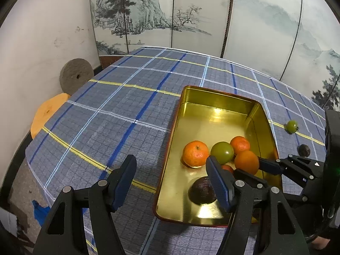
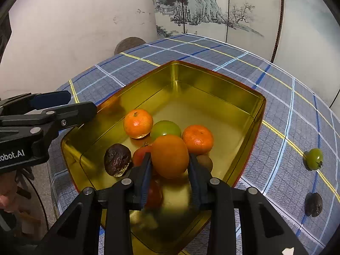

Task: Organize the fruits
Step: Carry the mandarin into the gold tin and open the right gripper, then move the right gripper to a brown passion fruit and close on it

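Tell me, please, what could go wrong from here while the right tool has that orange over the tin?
1. The orange sits between the right tool pads above other fruit; released here, it may land on the red fruit and roll, knocking the mandarins.
2. The left tool straddles the gold tin's wall; a nudge could shift the tin.
3. The green tomato and dark fruit lie loose on the cloth and could roll away.
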A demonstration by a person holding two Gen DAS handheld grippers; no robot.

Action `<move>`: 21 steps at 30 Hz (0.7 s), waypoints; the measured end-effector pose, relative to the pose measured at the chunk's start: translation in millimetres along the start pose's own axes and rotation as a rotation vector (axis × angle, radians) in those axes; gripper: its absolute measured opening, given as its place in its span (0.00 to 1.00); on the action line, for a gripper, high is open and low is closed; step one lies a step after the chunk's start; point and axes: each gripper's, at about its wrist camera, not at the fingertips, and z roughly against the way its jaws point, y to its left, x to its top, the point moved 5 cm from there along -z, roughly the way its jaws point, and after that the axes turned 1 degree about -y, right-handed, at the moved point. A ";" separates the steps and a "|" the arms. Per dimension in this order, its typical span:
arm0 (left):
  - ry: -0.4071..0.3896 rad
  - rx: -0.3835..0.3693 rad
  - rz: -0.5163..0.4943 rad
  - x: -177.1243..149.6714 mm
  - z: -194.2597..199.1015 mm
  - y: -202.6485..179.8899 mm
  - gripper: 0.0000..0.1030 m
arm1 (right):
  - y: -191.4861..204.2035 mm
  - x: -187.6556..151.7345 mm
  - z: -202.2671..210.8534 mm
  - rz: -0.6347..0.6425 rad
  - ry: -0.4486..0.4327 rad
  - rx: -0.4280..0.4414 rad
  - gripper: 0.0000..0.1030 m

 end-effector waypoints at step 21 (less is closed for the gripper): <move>-0.009 -0.007 -0.031 4.9 6.8 -17.4 0.66 | -3.3 0.0 20.8 -0.033 -0.043 0.046 0.37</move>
